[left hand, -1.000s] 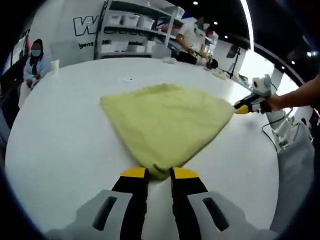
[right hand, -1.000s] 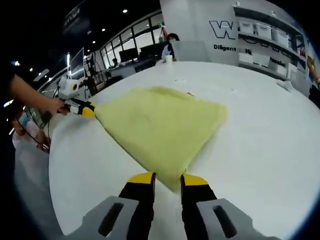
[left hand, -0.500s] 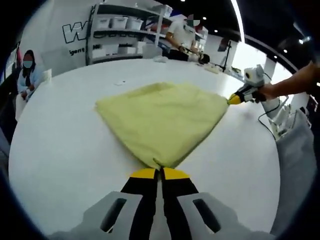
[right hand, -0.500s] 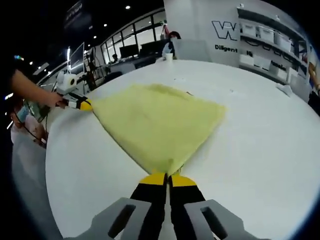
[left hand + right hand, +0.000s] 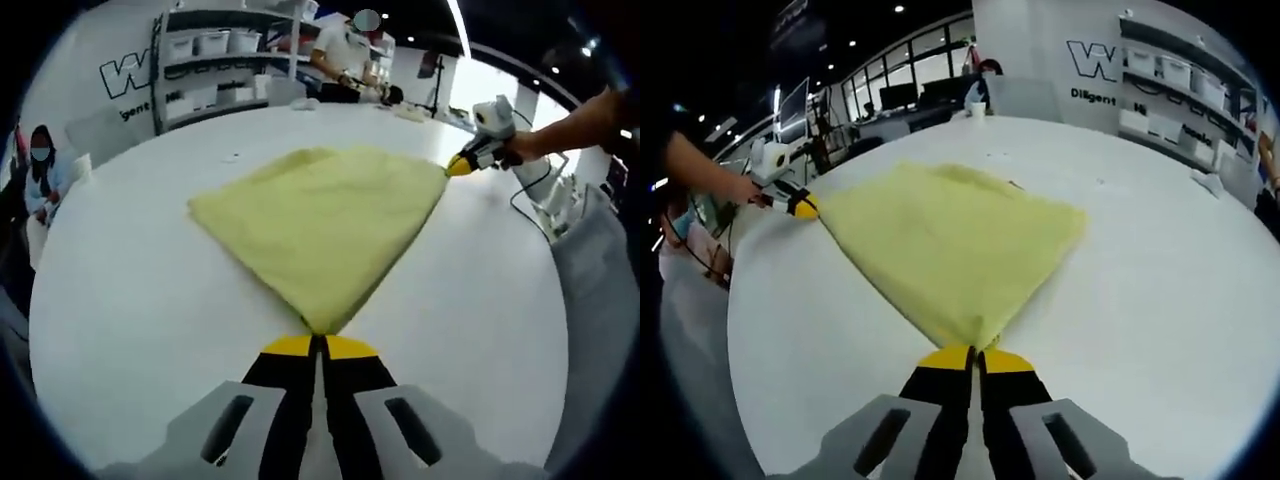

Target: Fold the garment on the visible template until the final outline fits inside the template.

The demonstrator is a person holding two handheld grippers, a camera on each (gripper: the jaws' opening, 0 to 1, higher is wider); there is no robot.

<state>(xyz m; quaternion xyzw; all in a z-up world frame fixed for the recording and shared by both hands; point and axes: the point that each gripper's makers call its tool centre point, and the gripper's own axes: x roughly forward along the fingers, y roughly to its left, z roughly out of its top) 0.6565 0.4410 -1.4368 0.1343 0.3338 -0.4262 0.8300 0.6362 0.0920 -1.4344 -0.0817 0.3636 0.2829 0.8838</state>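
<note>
- Cloth (image 5: pixel 320 220) of pale yellow, the garment, is laid flat on the white table (image 5: pixel 130 300), spread out just ahead of each tool.
- One corner is clamped between the closed jaws of the left tool (image 5: pixel 322 345); the neighbouring corner is clamped the same way by the right tool (image 5: pixel 975 357).
- From the left gripper view, the right tool is seen far across the cloth at its right-hand corner, held by a hand (image 5: pixel 520 145).
- Both corners are probably held so that one edge can be lifted and carried over for a fold.
- No template outline can be made out under the cloth.
- Beyond the table, shelves (image 5: pixel 215 55) with white bins, a lettered wall and seated and standing people are seen.
</note>
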